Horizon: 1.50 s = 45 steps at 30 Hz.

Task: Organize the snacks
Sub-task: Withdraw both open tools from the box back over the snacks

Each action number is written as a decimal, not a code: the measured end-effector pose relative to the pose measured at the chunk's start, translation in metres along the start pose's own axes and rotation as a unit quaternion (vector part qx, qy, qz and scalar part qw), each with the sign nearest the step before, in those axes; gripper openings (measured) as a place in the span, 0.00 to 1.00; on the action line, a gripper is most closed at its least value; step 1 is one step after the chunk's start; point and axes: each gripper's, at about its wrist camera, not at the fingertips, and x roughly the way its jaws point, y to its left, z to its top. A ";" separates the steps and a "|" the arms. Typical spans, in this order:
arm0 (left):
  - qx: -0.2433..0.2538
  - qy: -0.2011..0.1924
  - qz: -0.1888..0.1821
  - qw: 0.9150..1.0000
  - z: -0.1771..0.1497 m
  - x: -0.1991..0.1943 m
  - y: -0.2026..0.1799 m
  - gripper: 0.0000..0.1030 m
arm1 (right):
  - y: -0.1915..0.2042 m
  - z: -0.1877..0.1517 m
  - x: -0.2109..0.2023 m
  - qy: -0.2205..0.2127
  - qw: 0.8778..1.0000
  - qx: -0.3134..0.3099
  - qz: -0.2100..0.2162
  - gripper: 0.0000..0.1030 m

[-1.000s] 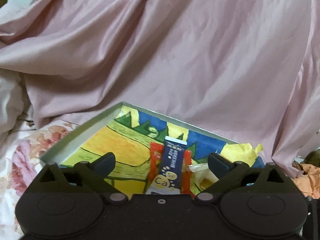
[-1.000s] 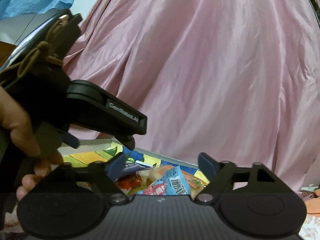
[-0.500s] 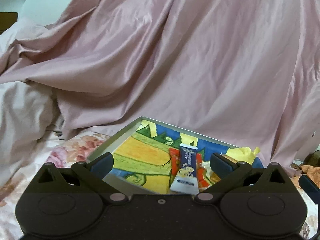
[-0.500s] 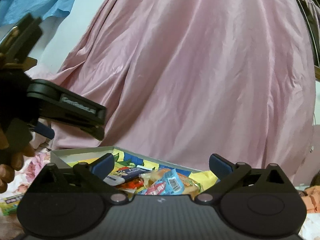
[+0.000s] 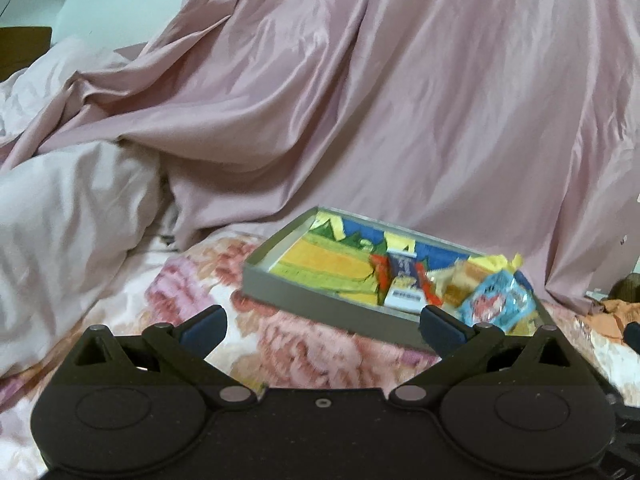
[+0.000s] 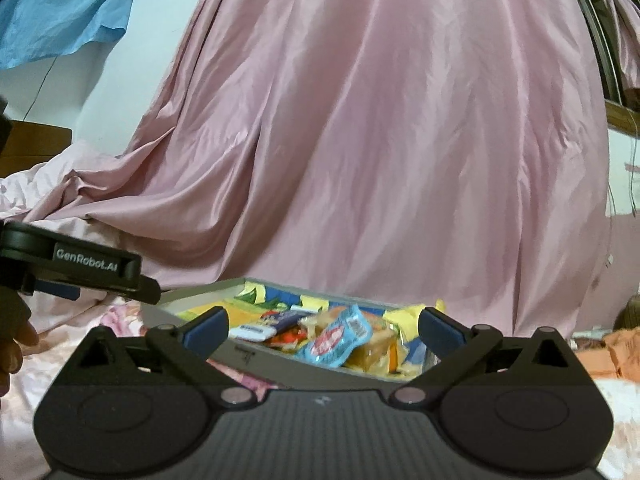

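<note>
Fingers of your left gripper (image 5: pixel 322 322) stand wide apart at the bottom of the frame with nothing between them, over the floral bedspread (image 5: pixel 304 356). Your right gripper (image 6: pixel 323 325) is likewise spread fully and empty. Beyond them, lower centre, the grey tray (image 6: pixel 280 368) sits on the bed with the snacks piled at its right end: a light-blue packet (image 6: pixel 338 338) on top, a dark-blue stick pack (image 5: pixel 402 280) beside it. Pink drapery (image 5: pixel 400 120) fills the back. If more snacks remain, come in low and place them on the tray's bare left half.
</note>
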 end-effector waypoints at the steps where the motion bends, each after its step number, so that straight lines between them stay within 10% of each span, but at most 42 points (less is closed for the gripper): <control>1: 0.000 0.003 0.000 1.000 -0.004 -0.004 0.004 0.99 | 0.000 -0.001 -0.005 0.004 1.000 0.006 0.001 1.00; 18: 0.009 0.069 0.004 0.998 -0.063 -0.042 0.041 0.99 | 0.006 -0.023 -0.057 0.122 0.989 0.084 0.004 1.00; 27: 0.032 0.108 0.003 0.994 -0.091 -0.042 0.046 0.99 | 0.019 -0.049 -0.040 0.255 0.962 0.093 0.011 1.00; 45: 0.080 0.155 0.006 0.985 -0.117 -0.023 0.042 0.99 | 0.032 -0.066 -0.013 0.346 0.935 0.079 0.027 1.00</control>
